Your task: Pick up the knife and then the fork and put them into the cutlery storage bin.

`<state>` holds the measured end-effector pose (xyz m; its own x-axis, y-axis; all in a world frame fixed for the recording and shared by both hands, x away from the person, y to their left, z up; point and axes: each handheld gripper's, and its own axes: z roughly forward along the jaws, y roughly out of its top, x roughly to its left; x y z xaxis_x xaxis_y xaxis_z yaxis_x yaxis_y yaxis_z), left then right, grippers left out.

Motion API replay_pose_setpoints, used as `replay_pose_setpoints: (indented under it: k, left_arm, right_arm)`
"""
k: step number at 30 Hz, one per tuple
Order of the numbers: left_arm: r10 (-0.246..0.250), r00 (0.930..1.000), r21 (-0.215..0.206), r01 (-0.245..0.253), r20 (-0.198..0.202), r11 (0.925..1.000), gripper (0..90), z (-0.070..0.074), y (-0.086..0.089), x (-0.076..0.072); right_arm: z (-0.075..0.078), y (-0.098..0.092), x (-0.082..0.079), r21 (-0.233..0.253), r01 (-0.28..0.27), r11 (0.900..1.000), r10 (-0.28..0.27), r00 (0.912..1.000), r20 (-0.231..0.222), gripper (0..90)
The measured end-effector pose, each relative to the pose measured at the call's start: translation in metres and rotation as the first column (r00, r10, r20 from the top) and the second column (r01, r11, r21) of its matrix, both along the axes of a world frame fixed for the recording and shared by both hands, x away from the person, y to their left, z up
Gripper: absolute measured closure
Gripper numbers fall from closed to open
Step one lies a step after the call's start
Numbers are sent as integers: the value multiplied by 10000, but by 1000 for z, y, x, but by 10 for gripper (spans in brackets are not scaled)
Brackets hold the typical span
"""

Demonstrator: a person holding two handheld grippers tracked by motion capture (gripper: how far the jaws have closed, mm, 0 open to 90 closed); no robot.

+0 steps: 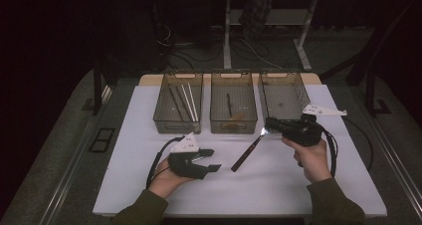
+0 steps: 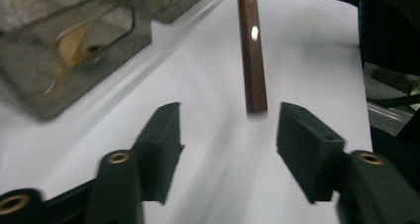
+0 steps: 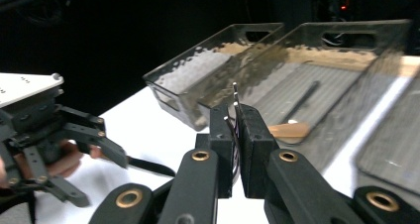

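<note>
I have the right gripper (image 1: 272, 125) clamped on the metal end of a fork (image 1: 247, 154); in the right gripper view its jaws are pressed together with thin tines (image 3: 236, 96) poking up between them. The fork's dark brown handle (image 2: 251, 50) slants down and toward me from the grip, and its lower tip sits at or just above the white worktop (image 1: 278, 185), though I cannot tell whether it touches. My left gripper (image 1: 209, 160) is near my side of the worktop, just beside that handle end, with its jaws spread wide and nothing between them; in the left gripper view the handle's tip hangs ahead of the gap, nearer the right-hand jaw. Across the far edge stand three smoky translucent bins side by side. The left bin (image 1: 164, 113) holds several long thin sticks, some pale and some dark. The middle bin (image 1: 215, 120) holds a dark slender utensil and a small wooden piece. The right bin (image 1: 298, 93) is just behind my right gripper; its contents are too faint to make out.
</note>
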<state>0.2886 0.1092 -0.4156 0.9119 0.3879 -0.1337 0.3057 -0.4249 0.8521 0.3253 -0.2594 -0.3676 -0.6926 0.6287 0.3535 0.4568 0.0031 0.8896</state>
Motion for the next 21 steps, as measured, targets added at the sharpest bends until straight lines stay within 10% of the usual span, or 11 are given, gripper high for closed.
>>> replay_pose_setpoints:
  k: [21]
  left_arm:
    - [1446,9894,-2,-1447,-85,9895,0,-17,46,-12]
  right_arm:
    - [45,-70,38,-364,1898,9811,-1886,9815,344,854]
